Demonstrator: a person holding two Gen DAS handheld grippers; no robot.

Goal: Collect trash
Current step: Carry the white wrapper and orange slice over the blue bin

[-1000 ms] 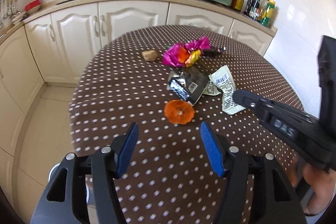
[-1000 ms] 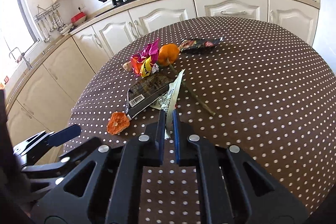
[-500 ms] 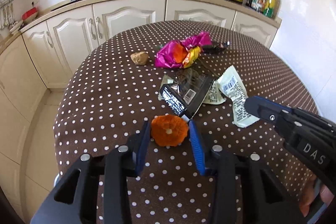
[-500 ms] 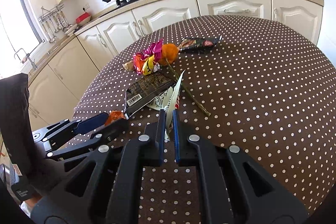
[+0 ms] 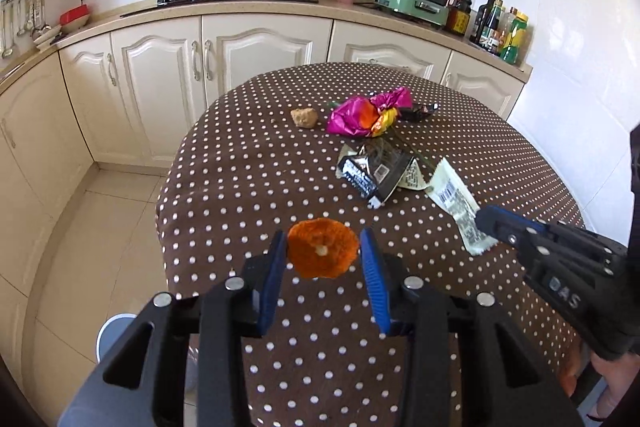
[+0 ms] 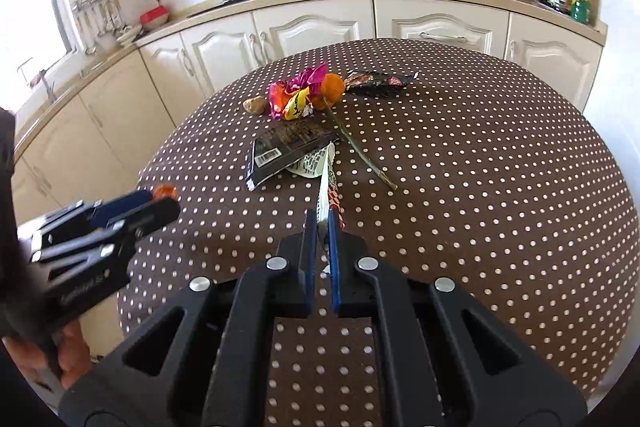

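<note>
Left tool point(image 5: 323, 254) pinches the curled orange peel point(image 5: 322, 253) by its edges, lifted above the brown polka-dot table point(image 5: 248, 187): light, brittle, likely crumbly. Right tool point(image 6: 322, 227) is pressed together on the thin white printed wrapper point(image 6: 325, 183)'s near end, flimsy and slippery.
</note>
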